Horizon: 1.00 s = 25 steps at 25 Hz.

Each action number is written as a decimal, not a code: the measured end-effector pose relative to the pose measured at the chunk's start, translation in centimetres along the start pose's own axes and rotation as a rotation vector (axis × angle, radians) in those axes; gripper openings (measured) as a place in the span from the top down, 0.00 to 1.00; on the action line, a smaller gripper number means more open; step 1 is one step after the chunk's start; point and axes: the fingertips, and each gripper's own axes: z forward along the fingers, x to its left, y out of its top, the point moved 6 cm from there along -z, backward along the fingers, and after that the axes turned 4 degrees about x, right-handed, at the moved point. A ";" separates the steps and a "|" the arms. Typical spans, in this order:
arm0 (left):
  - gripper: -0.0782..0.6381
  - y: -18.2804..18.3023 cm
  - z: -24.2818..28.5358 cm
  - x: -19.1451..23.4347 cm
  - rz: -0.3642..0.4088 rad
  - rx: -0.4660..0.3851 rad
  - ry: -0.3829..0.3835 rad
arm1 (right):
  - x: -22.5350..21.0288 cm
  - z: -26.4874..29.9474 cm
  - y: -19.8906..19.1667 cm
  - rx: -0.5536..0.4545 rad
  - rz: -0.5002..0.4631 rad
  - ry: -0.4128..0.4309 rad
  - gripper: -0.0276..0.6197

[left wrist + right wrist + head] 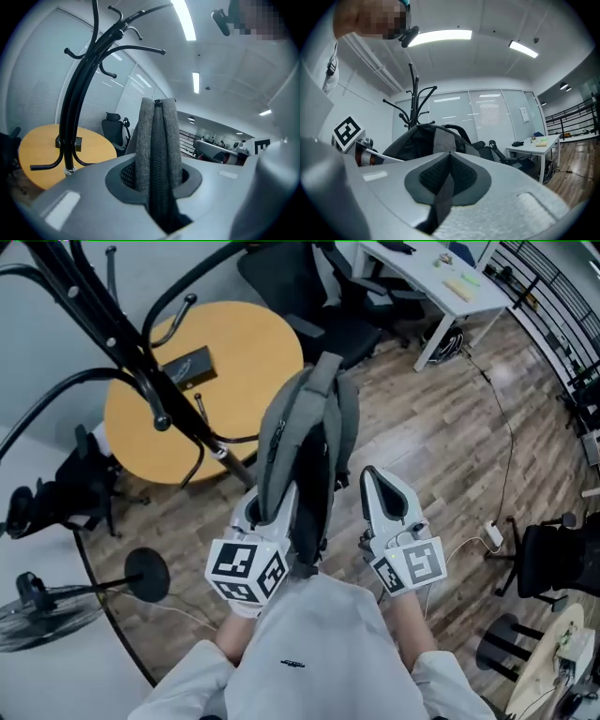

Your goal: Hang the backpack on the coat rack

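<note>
A grey backpack [305, 427] hangs lifted in front of me. My left gripper [274, 510] is shut on its thick grey top fold with the zip [159, 140]. My right gripper [382, 486], to the right of the pack, is shut on a thin grey strap [440, 197] that runs down between its pads. In the right gripper view the pack's body [426, 140] fills the space just behind the jaws. The black coat rack [141, 362] stands ahead on the left, its curved hooks [140, 49] high above the backpack; it also shows in the right gripper view as the coat rack [412, 103].
A round wooden table [234, 343] stands behind the rack's pole with a dark object [187, 367] on it. Black office chairs [319, 296] and a white desk [441, 282] are at the back right. A floor fan [37, 610] and cables lie on the wood floor.
</note>
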 end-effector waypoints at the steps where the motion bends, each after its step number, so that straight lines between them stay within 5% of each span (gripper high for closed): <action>1: 0.74 0.4 0.4 0.5 -0.011 -0.009 0.007 | -0.2 1.2 0.2 -0.001 -0.003 0.012 0.95; 10: 0.74 4.3 2.7 1.5 -0.020 -0.087 0.097 | -1.9 7.8 1.7 -0.025 -0.034 0.149 0.95; 25: 0.74 5.7 7.1 0.1 -0.157 -0.186 0.477 | -8.0 15.9 2.6 0.044 0.001 0.551 0.95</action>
